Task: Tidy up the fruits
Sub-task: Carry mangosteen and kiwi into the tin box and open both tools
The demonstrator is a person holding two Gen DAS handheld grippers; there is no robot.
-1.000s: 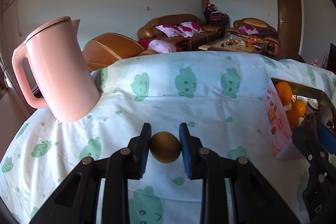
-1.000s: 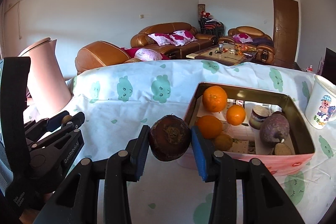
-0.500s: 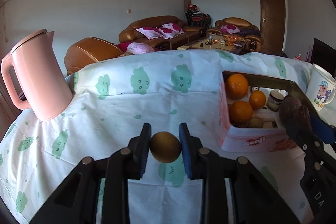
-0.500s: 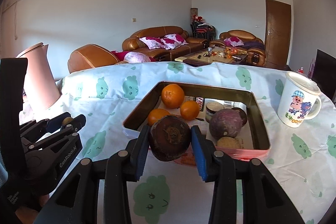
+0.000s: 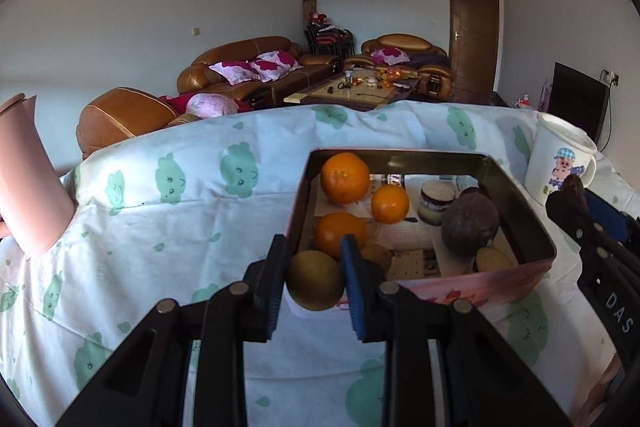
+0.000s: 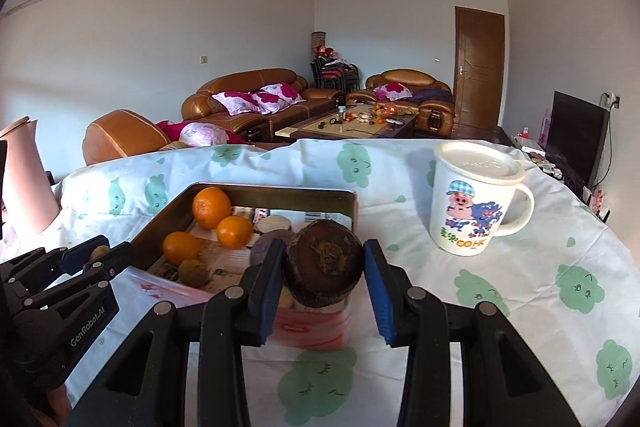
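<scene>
My left gripper (image 5: 315, 281) is shut on a small yellow-brown round fruit (image 5: 316, 281), held just before the near left corner of the pink tin box (image 5: 536, 223). The box holds three oranges (image 5: 345, 178), a dark purple fruit (image 5: 470, 223) and other pieces. My right gripper (image 6: 325, 277) is shut on a dark brown round fruit (image 6: 325, 263), held above the near right corner of the box (image 6: 280, 191). The left gripper also shows in the right wrist view (image 6: 96, 255), the right gripper in the left wrist view (image 5: 576, 205).
A white lidded cartoon mug (image 6: 474, 199) stands right of the box. A pink kettle (image 5: 24, 179) stands at the far left. The table carries a white cloth with green clouds (image 5: 180, 227). Sofas and a coffee table lie beyond.
Both grippers have moved right and toward the box with their fruits. The left one now reaches the box's near left corner, the right one its near right corner.
</scene>
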